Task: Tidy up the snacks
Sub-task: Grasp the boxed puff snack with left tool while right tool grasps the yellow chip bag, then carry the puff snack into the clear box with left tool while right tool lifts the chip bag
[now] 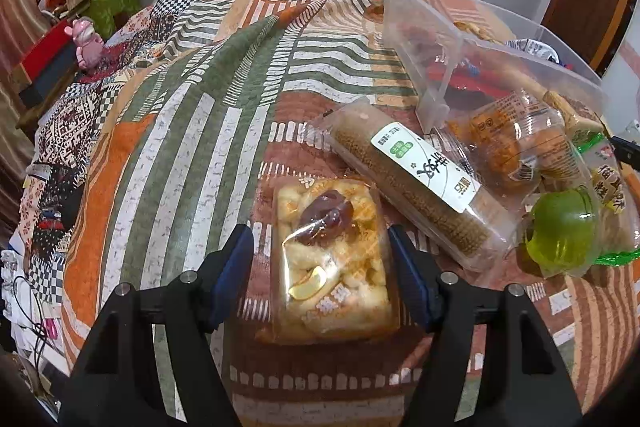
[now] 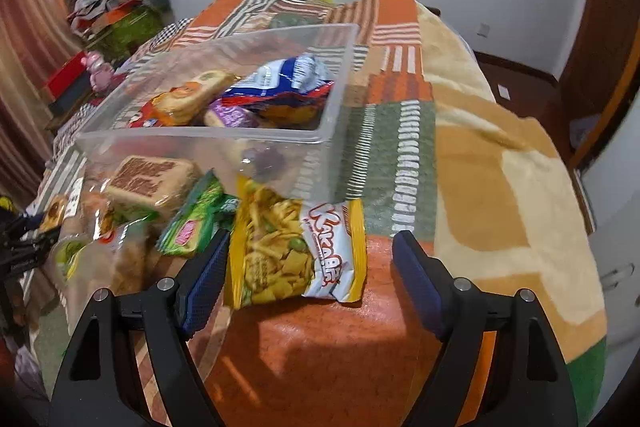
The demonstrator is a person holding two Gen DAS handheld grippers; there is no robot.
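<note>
Left wrist view: the left gripper (image 1: 321, 267) is spread wide around a clear-wrapped pastry pack (image 1: 334, 259) lying flat on the quilt (image 1: 192, 131); the pads are seen beside it, contact not confirmed, evidently set for a grasp. A long cake bar (image 1: 416, 183) lies beside the clear bin (image 1: 432, 39).

Right wrist view: the right gripper (image 2: 308, 283) is held wide, straddling a yellow snack-mix pouch (image 2: 296, 255) in front of the bin (image 2: 208, 143), which is already part-filled. The pouch is glossy, crinkled and unopened.
</note>
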